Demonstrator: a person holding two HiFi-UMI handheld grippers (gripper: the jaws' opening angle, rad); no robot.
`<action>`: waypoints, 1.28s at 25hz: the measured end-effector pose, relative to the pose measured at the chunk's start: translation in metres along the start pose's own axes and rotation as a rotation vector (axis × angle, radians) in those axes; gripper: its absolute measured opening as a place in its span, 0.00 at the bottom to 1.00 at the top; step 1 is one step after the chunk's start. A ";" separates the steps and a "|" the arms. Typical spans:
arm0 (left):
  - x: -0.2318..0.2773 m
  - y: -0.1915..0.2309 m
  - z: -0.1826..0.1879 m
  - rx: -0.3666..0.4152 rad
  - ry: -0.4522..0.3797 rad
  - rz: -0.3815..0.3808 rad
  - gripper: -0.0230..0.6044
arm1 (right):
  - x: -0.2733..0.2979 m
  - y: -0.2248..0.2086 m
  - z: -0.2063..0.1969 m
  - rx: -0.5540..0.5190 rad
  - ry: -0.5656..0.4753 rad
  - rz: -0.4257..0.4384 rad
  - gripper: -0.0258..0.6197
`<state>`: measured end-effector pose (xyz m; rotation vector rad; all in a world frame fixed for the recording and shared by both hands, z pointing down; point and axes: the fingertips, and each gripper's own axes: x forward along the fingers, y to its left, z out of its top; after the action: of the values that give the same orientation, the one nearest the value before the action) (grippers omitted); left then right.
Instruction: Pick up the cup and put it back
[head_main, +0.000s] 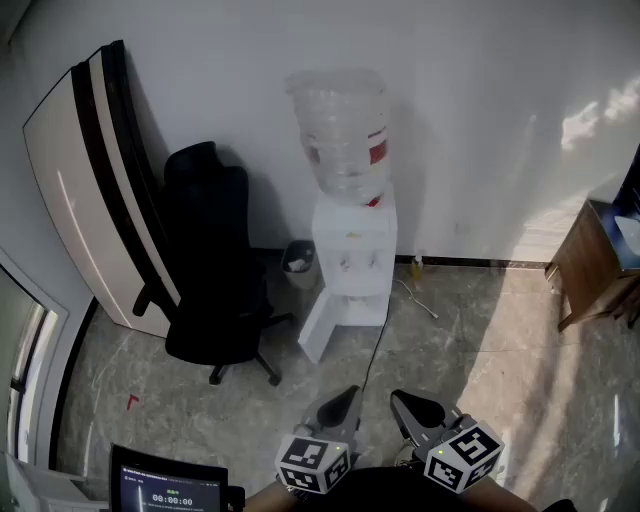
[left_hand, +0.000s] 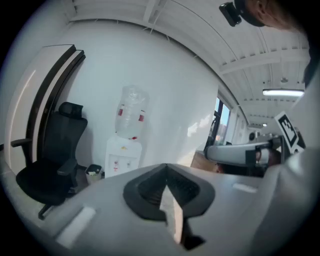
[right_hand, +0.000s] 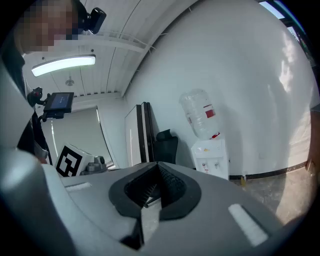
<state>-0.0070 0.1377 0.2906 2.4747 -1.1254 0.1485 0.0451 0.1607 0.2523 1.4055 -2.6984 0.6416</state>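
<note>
No cup can be made out in any view. A white water dispenser with a clear bottle on top stands against the far wall; its lower door hangs open. It also shows in the left gripper view as the dispenser and in the right gripper view as the dispenser. My left gripper and right gripper sit side by side at the bottom edge, far from the dispenser. The left gripper and the right gripper are both shut, with nothing between their jaws.
A black office chair stands left of the dispenser, with a tall air conditioner behind it. A small bin sits between chair and dispenser. A wooden table is at the right. A cable runs across the floor. A screen is at bottom left.
</note>
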 end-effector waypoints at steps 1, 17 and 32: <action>0.000 0.000 0.000 0.000 0.000 0.001 0.04 | 0.000 0.000 0.000 -0.001 0.000 0.001 0.05; 0.002 -0.002 0.000 0.005 0.004 -0.001 0.04 | -0.001 0.000 0.003 -0.009 -0.008 0.008 0.05; 0.033 -0.042 -0.017 0.008 0.052 -0.001 0.04 | -0.035 -0.043 0.003 0.023 -0.011 -0.007 0.05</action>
<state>0.0472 0.1460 0.3006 2.4640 -1.1041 0.2163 0.0999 0.1648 0.2572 1.4271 -2.7018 0.6690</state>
